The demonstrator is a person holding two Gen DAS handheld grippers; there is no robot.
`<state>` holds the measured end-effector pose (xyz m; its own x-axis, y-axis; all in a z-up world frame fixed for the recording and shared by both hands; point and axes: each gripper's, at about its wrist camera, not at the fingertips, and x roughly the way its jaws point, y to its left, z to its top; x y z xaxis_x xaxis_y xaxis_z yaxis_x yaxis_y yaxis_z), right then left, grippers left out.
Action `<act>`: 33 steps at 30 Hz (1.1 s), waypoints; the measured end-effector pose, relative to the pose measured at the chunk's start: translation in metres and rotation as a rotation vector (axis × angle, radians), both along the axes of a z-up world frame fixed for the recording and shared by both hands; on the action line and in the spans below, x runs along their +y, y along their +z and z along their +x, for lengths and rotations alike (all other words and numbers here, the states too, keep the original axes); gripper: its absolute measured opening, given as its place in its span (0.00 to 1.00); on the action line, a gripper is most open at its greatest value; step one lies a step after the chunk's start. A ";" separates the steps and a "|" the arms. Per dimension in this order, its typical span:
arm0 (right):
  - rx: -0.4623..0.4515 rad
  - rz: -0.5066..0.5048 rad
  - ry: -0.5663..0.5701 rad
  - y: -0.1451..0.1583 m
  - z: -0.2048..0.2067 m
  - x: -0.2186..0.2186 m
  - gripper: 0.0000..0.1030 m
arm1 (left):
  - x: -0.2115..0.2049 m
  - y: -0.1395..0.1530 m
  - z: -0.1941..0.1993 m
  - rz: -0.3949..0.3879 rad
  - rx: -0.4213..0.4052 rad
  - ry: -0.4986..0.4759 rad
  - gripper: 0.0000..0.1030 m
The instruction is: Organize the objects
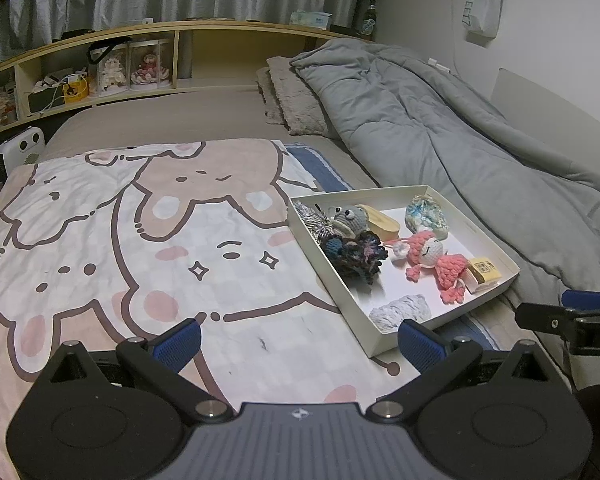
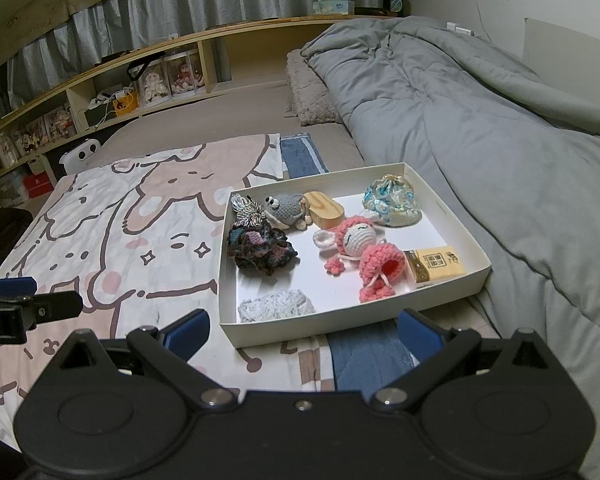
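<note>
A white shallow box (image 2: pixel 476 276) (image 1: pixel 384 340) lies on the bed. In it are a pink crochet doll (image 2: pixel 360 248) (image 1: pixel 432 258), a grey crochet animal (image 2: pixel 286 208) (image 1: pixel 350 220), a dark crochet piece (image 2: pixel 260 252) (image 1: pixel 358 254), a white knit piece (image 2: pixel 276 304) (image 1: pixel 402 310), a patterned pouch (image 2: pixel 392 204) (image 1: pixel 426 210), a wooden block (image 2: pixel 326 210) (image 1: pixel 380 222) and a yellow pack (image 2: pixel 440 266) (image 1: pixel 484 272). My left gripper (image 1: pixel 300 344) is open and empty, left of the box. My right gripper (image 2: pixel 306 334) is open and empty at the box's near edge.
A cartoon rabbit blanket (image 1: pixel 140 240) covers the left of the bed. A grey duvet (image 2: pixel 480 120) is bunched along the right by the wall. A wooden shelf headboard (image 1: pixel 120 68) holds dolls and boxes. A white device (image 1: pixel 22 148) stands at the bed's left.
</note>
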<state>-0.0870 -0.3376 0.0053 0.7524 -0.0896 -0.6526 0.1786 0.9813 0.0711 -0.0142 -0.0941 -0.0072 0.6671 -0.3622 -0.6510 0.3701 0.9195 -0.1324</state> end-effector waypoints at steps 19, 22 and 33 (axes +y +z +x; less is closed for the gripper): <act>-0.001 0.011 -0.003 -0.001 -0.001 0.001 0.99 | 0.000 0.000 0.000 -0.001 0.001 0.000 1.00; -0.001 0.010 -0.002 -0.001 -0.001 0.000 0.99 | -0.001 0.000 -0.001 0.000 0.000 -0.001 1.00; -0.001 0.011 -0.002 -0.001 -0.001 0.000 0.99 | 0.000 0.000 0.000 -0.001 0.001 -0.001 1.00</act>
